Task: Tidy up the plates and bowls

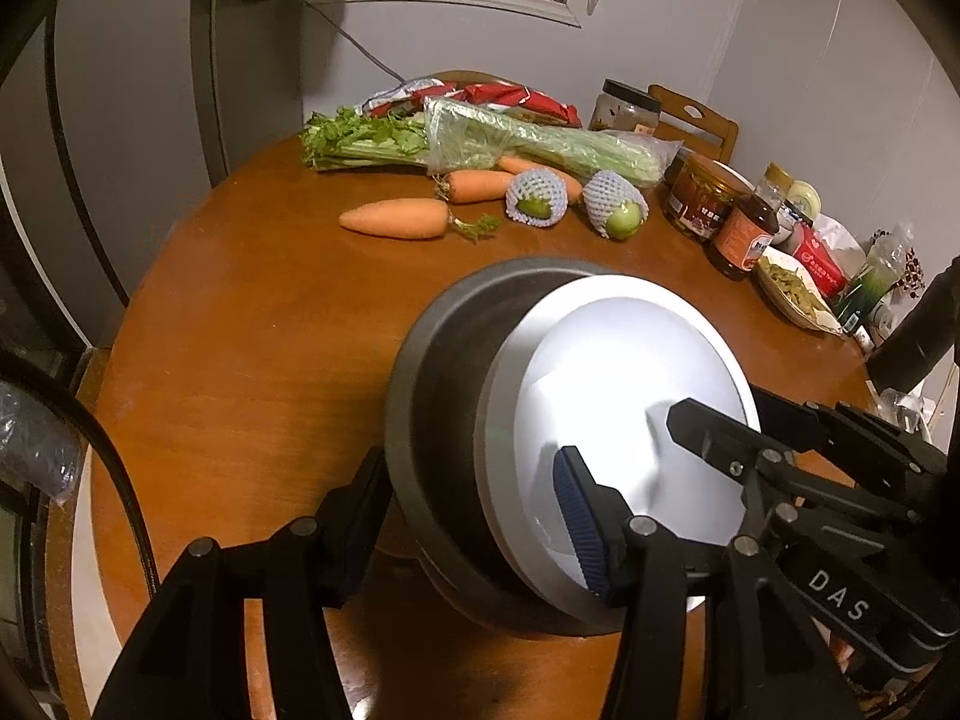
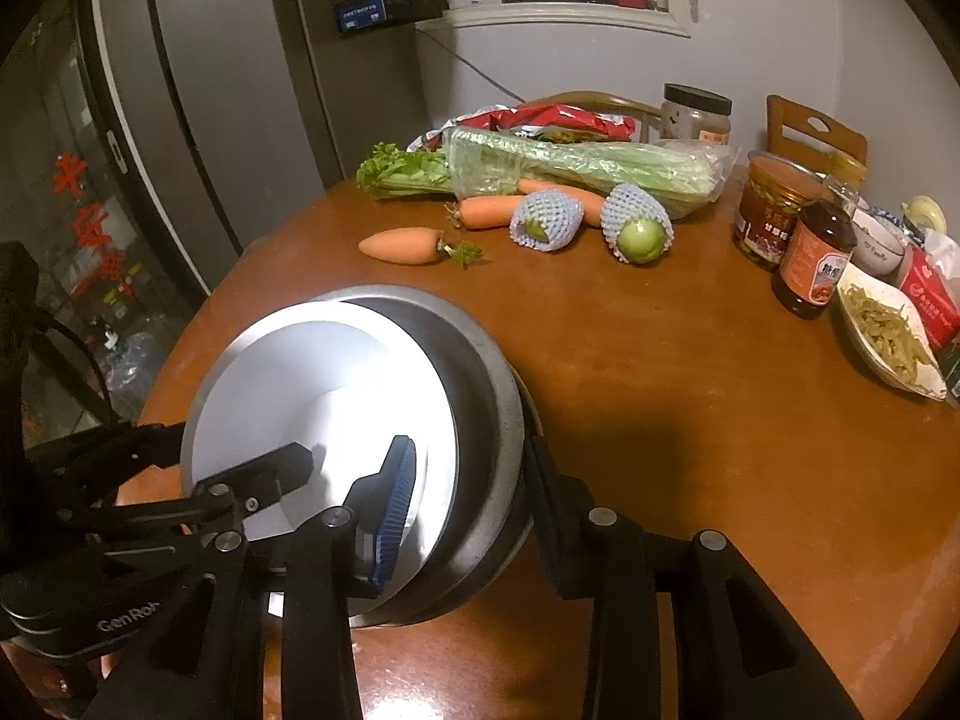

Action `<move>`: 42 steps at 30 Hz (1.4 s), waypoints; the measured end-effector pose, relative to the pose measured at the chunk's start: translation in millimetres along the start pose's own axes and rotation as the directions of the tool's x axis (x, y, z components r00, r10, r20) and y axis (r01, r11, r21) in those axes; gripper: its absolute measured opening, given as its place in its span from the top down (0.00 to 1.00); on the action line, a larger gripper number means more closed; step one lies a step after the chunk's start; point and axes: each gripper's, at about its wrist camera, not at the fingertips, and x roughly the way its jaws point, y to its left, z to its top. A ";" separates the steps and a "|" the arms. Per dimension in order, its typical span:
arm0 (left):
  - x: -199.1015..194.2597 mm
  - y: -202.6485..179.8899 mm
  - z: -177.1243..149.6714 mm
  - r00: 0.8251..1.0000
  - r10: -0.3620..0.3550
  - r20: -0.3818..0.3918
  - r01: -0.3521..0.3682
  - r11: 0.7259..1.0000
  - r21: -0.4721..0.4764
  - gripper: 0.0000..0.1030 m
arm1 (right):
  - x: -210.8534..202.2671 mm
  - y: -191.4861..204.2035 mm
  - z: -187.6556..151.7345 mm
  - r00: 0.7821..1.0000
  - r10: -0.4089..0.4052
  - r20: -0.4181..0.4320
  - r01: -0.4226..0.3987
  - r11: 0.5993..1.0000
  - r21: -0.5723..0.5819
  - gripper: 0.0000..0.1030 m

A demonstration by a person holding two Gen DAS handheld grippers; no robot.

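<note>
Two nested dishes at the near middle of the desk (image 1: pixel 240 360): white bowl (image 1: pixel 630 372) sitting inside gray bowl (image 1: pixel 444 372). Gripped from both sides. Left gripper (image 1: pixel 468 480) clenched over the doubled rim on the left, one of the fingers (image 1: pixel 576 516) inside against the white, the other outside against the gray wall. Right gripper (image 2: pixel 471 456) clenched in the same way on the right side. Cannot tell whether resting on the desk or lifted just off it (dark shadow under the base, but no clear gap).

Probably the most likely trouble from here: sliding of the smooth, glossy white bowl inside the gray one, caused by tilting the stack or by unequal pull from the two hands. Also possible: twisting of the rim out of one grip, leaving all the weight on the other side and dropping the stack onto the desk.

Further, some danger from the crowded far and right part of the desk. Carrot (image 1: pixel 393 219) well apart, so little worry there. Sauce bottle (image 2: pixel 816 258) and dish of green vegetables (image 2: pixel 888 336) at the right more exposed (easy to knock over with a wide swing of the stack in that direction). Better to keep level, to move slowly, and to release only after firm contact with the surface.
</note>
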 end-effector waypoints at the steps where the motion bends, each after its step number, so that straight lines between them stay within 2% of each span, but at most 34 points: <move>1: -1.4 0.4 0.2 1.000 0.001 0.003 -0.001 1.000 -0.002 0.45 | -0.3 -0.1 -0.1 1.000 -0.003 -0.003 0.003 1.000 0.002 0.61; 4: -9.6 2.0 1.1 1.000 0.007 0.025 -0.006 1.000 -0.010 0.43 | -2.7 -1.2 -0.1 1.000 -0.023 -0.003 0.023 1.000 0.009 0.53; 7: -19.6 2.9 1.9 0.999 0.008 0.048 -0.008 1.000 -0.014 0.42 | -10.2 -3.4 0.1 0.999 -0.035 0.020 0.034 0.999 0.019 0.50; 11: -33.3 0.3 -2.5 0.997 0.019 0.075 -0.018 1.000 -0.013 0.41 | -24.8 -5.2 -1.3 0.996 -0.063 0.055 0.062 0.998 0.017 0.49; 15: -47.6 -6.2 -11.8 0.995 0.030 0.099 -0.029 1.000 -0.003 0.41 | -42.6 -6.7 -9.3 0.995 -0.055 0.080 0.053 0.998 0.025 0.48; 22: -67.5 -19.6 -43.3 0.991 0.052 0.126 -0.054 0.998 0.017 0.38 | -72.9 -1.9 -40.7 0.993 -0.042 0.114 0.042 0.999 0.003 0.46; 32: -78.5 -30.3 -88.8 0.992 0.070 0.107 -0.073 0.997 0.019 0.38 | -100.6 4.5 -87.1 0.989 -0.049 0.139 0.051 0.999 -0.011 0.45; 42: -97.3 -39.9 -114.3 0.989 0.085 0.125 -0.090 0.995 0.035 0.36 | -123.6 7.2 -115.3 0.985 -0.063 0.160 0.063 0.998 0.000 0.43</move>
